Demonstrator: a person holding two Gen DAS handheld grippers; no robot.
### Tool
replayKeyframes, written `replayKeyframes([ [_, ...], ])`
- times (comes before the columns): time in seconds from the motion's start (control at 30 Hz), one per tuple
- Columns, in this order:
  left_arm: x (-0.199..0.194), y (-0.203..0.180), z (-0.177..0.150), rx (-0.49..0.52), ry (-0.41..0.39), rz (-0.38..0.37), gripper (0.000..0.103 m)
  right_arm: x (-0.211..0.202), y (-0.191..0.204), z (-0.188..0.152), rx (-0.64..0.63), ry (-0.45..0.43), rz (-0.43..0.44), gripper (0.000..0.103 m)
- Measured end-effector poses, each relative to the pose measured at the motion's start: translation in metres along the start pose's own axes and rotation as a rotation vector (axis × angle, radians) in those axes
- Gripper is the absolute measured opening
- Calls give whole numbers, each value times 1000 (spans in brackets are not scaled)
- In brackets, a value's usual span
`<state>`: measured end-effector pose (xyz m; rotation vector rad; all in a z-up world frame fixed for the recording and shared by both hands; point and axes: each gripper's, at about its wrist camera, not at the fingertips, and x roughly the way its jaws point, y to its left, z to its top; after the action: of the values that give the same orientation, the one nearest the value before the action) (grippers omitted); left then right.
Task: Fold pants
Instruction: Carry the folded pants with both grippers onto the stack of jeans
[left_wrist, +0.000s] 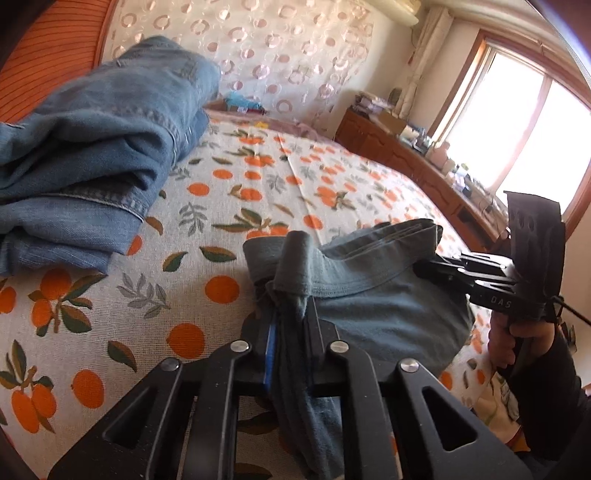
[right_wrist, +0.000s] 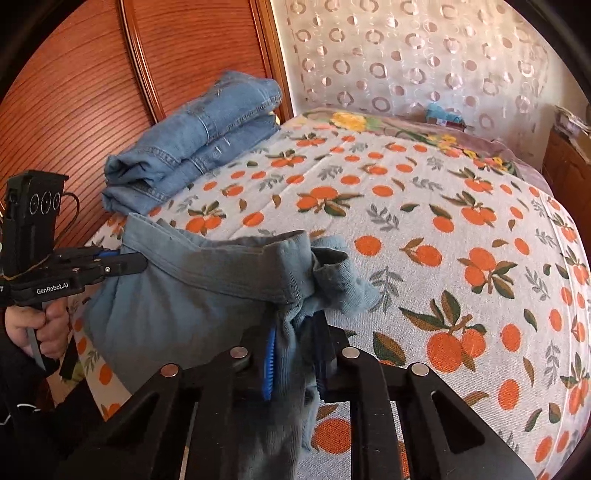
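Over the bed (right_wrist: 406, 206), grey pants (right_wrist: 192, 295) waistband seemingly strung crosswise — left tool (left_wrist: 291, 325), right tool (right_wrist: 295, 332) both clamping it

1. The left wrist view looks steeply down along the left tool (left_wrist: 291, 332), very near the bed (left_wrist: 258, 177), facing the window (left_wrist: 517, 122).
2. The right wrist view sits equally near, facing the headboard (right_wrist: 92, 92).
3. Both views share the bed and the folded jeans (left_wrist: 103, 140).

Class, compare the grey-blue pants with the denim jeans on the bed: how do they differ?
The grey-blue pants hang from both grippers; the denim jeans lie on the bedspread. The pants are unfolded, plain and soft; the jeans are folded, stacked by the headboard. Both are bluish.
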<state>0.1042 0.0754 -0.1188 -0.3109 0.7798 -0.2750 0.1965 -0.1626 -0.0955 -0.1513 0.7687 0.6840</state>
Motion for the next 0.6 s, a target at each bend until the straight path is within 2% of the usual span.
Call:
replayKeyframes([
  [0.33,-42,-22,19,45,-109,-5,12,-39,15,23,-49,-118,-13,15],
  [0.6,-67,-22,42,63,-196,26,12,-56,31,63,-139,-204,-19,15],
])
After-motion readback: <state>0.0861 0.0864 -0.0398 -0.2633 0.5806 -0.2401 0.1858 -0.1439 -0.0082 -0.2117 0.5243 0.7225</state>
